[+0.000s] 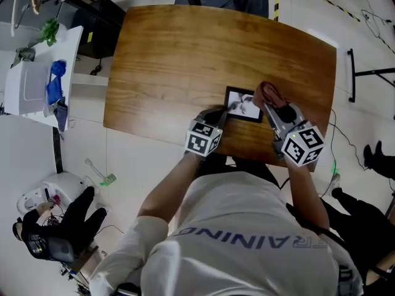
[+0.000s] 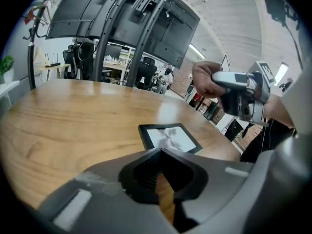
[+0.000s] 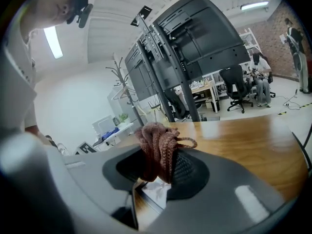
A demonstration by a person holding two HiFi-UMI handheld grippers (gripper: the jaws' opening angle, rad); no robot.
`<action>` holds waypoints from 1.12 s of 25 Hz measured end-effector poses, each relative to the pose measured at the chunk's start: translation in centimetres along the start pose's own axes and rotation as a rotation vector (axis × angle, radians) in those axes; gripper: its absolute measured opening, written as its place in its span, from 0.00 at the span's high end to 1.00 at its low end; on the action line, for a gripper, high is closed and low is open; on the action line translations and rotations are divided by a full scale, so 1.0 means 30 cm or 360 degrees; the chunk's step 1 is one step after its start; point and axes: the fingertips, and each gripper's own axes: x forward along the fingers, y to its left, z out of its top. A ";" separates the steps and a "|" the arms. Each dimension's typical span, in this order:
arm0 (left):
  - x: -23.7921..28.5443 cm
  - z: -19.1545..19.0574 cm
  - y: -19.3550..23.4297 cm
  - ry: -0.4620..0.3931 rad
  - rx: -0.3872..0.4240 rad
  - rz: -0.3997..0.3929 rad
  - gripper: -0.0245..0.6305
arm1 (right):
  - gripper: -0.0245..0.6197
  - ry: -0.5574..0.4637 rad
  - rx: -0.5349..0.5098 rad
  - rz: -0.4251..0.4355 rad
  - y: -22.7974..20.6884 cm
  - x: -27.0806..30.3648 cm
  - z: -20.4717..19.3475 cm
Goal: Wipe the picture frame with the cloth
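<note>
A small black picture frame (image 1: 246, 110) with a pale print lies flat on the wooden table (image 1: 185, 54), near its front edge. My right gripper (image 1: 271, 101) hovers over the frame's right end, shut on a bunched reddish-brown knitted cloth (image 1: 267, 92). In the right gripper view the cloth (image 3: 158, 147) bulges up between the jaws, and a bit of the frame (image 3: 156, 193) shows below. My left gripper (image 1: 223, 112) sits at the frame's left edge, jaws shut with nothing between them. In the left gripper view the frame (image 2: 169, 137) lies just past the closed tips (image 2: 158, 155).
A white side table (image 1: 37, 82) with a blue item (image 1: 55, 82) stands at left. A white device (image 1: 52, 193) and cables lie on the floor. A black stand (image 1: 364, 73) is at right. The frame sits close to the table's near edge.
</note>
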 end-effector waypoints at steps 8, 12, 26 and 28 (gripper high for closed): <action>0.049 -0.051 -0.016 0.0059 0.0028 -0.0032 0.96 | 0.76 0.0050 -0.0003 0.0031 0.000 0.029 -0.028; 0.050 -0.050 -0.019 0.0052 0.0023 -0.0024 0.96 | 0.76 0.0098 0.0002 0.0061 0.009 0.064 -0.057; 0.055 -0.055 -0.022 0.0053 0.0053 -0.0012 0.96 | 0.76 0.0605 0.0298 0.0058 0.055 0.360 -0.319; 0.056 -0.058 -0.021 0.0046 0.0049 -0.0006 0.96 | 0.76 0.0656 0.0316 0.0027 0.041 0.375 -0.350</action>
